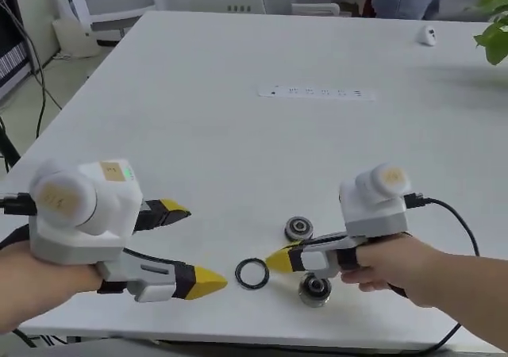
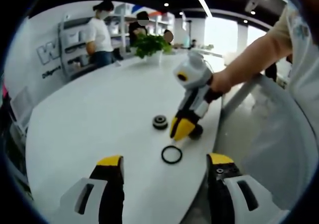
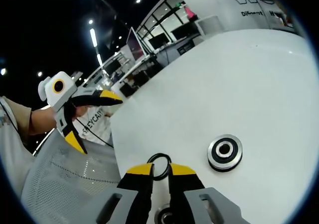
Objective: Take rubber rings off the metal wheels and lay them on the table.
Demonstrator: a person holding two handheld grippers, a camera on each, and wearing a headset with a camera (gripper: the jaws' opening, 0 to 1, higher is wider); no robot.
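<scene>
Fig.: R hand-held gripper [image 1: 278,260] nearly closed, apparently empty; rubber ring [image 1: 252,273] just ahead of tips. L hand-held gripper [image 1: 203,244] open; wheel [image 1: 315,288] beneath R to be steadied first.

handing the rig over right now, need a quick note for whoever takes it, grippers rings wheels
Left gripper: open, holding nothing, at the near edge of the table, left of the work.
Right gripper: jaws together, nothing gripped, tips right beside the loose rubber ring.
The ring lies flat on the table. The far wheel sits just beyond the right gripper, the near wheel under it.
Done: one ring off and laid down.
Left: check both wheels. The far one shows a dark outer band in the right gripper view, perhaps a ring still on; the near one I cannot tell.
</scene>
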